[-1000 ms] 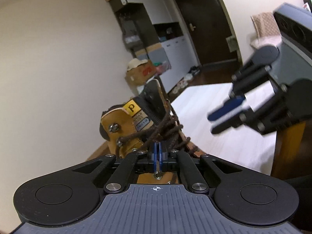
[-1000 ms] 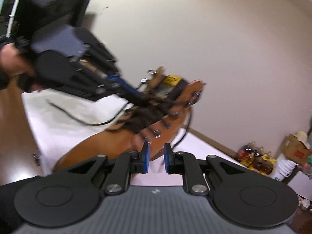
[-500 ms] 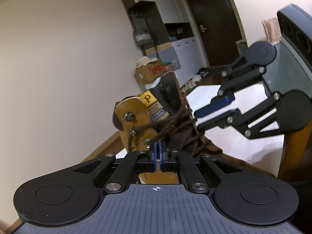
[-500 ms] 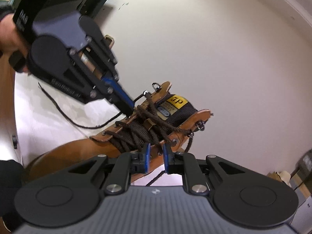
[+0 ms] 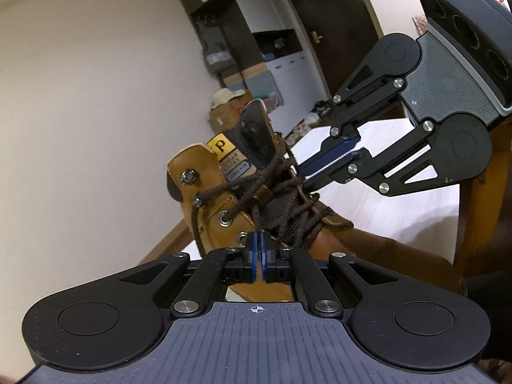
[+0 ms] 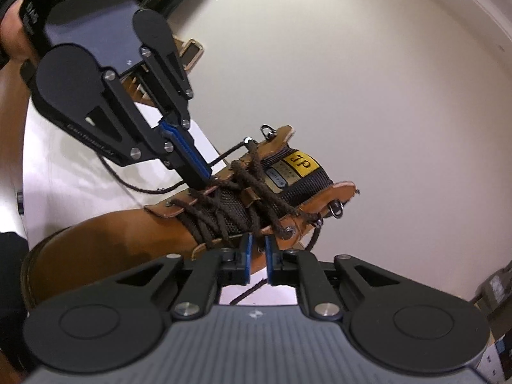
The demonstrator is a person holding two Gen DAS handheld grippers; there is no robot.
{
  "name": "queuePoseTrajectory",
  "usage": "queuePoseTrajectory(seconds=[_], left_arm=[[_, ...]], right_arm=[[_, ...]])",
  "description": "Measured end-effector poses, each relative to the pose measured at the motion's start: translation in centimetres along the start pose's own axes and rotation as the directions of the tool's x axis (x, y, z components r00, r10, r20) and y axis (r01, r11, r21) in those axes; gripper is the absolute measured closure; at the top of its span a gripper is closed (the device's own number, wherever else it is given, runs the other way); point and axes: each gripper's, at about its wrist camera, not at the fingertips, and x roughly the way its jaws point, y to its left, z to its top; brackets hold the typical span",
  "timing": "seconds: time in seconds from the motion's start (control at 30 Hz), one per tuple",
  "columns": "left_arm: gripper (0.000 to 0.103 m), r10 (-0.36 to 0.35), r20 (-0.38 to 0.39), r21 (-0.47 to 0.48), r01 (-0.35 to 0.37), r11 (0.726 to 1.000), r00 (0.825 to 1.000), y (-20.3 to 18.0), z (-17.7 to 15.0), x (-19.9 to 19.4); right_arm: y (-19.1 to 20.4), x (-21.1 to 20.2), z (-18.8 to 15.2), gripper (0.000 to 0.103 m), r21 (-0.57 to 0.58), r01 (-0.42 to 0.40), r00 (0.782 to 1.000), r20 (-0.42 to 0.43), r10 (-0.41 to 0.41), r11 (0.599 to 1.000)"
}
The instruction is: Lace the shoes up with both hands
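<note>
A tan boot (image 5: pixel 192 166) (image 6: pixel 105 240) with dark brown laces (image 5: pixel 288 188) lies on a white table (image 5: pixel 384 204). In its own view, my left gripper (image 5: pixel 258 249) sits shut against the near eyelet flap. The right wrist view shows the left gripper (image 6: pixel 204 177) pinching a lace strand (image 6: pixel 224 156) that runs taut to a top hook. My right gripper (image 6: pixel 257 249) is at the opposite flap, its jaws closing with a narrow gap left. Its tips (image 5: pixel 304 177) touch the crossed laces, and no strand is clearly pressed between the pads.
A loose lace end (image 6: pixel 134 185) trails over the table (image 6: pixel 64 176). A wooden post (image 5: pixel 476 217) stands at the table's right. Cabinets, cardboard boxes (image 5: pixel 224 108) and a dark door (image 5: pixel 326 16) are far behind. A person's hand (image 6: pixel 12 32) holds the left gripper.
My right gripper rolled, came in against the boot's laces, and its jaws narrowed. My left gripper stayed shut at the near flap.
</note>
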Motion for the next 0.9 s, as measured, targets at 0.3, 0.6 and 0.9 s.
queuePoseTrajectory(seconds=[0.3,0.6,0.9], left_arm=[[0.1,0.015,0.022,-0.01,-0.015,1.0,1.0,-0.4,-0.2,-0.7],[0.096,0.04,0.071,-0.023,-0.039,0.999,0.997,-0.6,-0.4,-2.4],[0.098,0.052,0.023,0.025,-0.053,0.998,0.998,-1.4,0.1,-1.0]], right_arm=[[0.5,-2.4,1.6,0.103,0.05,-0.111,0.991,0.079,0.107,0.993],[0.7,-1.3,0.8,0.087,0.005,0.023,1.0,0.012,-0.023,1.0],[0.4,-0.3,0.0,0.097,0.014,0.008,1.0,-0.011,-0.008,1.0]])
